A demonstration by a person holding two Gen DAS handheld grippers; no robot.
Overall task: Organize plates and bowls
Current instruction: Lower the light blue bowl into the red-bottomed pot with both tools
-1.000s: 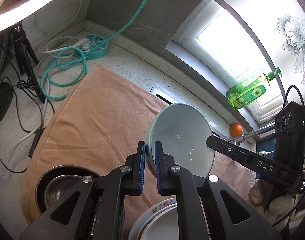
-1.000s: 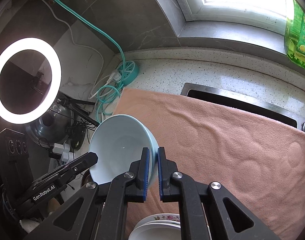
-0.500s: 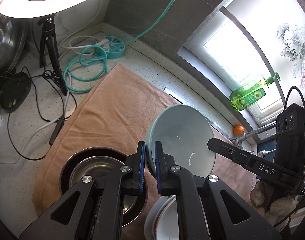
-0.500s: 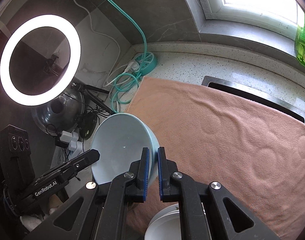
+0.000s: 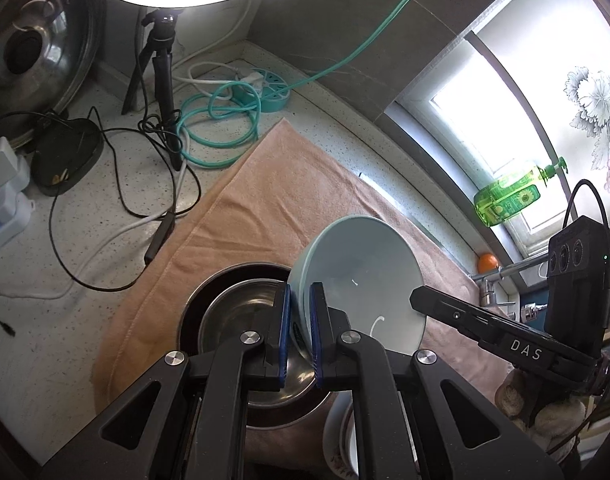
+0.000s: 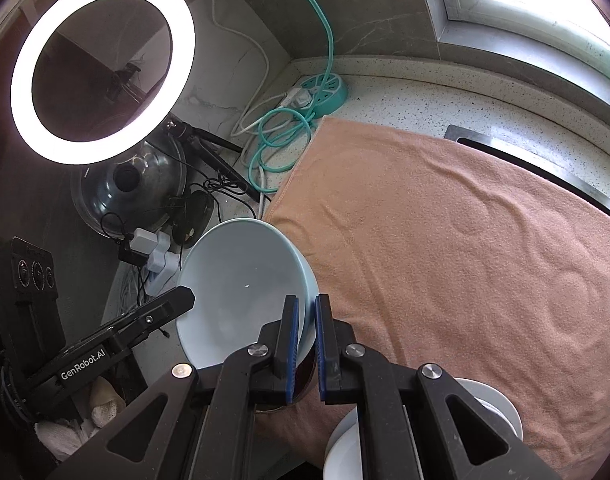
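Left gripper [image 5: 301, 330]: matte black plastic linkage arms, triangular cut-outs, round silver screws at pivots, blue pads lining inner faces of fingers [image 5: 284, 332]. Right gripper [image 6: 305, 344]: same black build, silver screws, blue-padded fingers [image 6: 292, 344]. Side bodies carry white lettering: "DAS" on right, "GenRobot.AI" on left. Pale woven glove on each hand.

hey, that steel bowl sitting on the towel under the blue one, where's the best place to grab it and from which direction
Probably the rim, from above. The steel bowl sits upright and open, nested in a dark outer bowl, so its sides are hidden; one finger inside, one outside suits the thin wall. Take its far-left edge: the light blue bowl, held by both grippers, hangs over the right.
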